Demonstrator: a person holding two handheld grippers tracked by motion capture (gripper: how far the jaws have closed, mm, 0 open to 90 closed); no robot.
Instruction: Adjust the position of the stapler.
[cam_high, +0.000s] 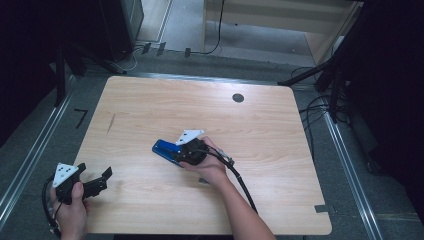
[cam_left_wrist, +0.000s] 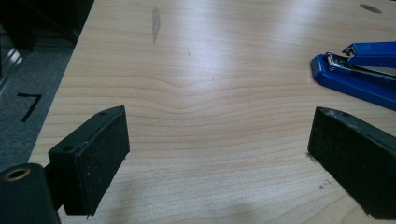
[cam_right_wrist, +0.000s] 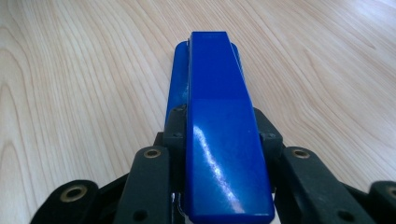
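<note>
Blue stapler (cam_high: 165, 150) lies near table (cam_high: 150, 100) centre, nose pointing up-left in high view. My right gripper (cam_high: 186, 151) is clamped on its rear half; right gripper view shows both pads against stapler sides (cam_right_wrist: 219, 130), top arm running straight ahead, base just visible under it at the far tip. Left gripper view adds what that one hides: stapler mouth (cam_left_wrist: 355, 65) gapes, metal magazine exposed btwn top arm and base. My left gripper (cam_high: 95, 182) sits at front-left table corner, jaws wide apart, nothing btwn them, well apart from stapler. Edges: wide bare wood all round stapler; left gripper close to left table edge. Surface: pale wood grain, dark grommet hole (cam_high: 238, 98) far side, one dark streak (cam_high: 111, 123) left of centre. Room: dim, grey floor, cables (cam_high: 220, 30) beyond table.
</note>
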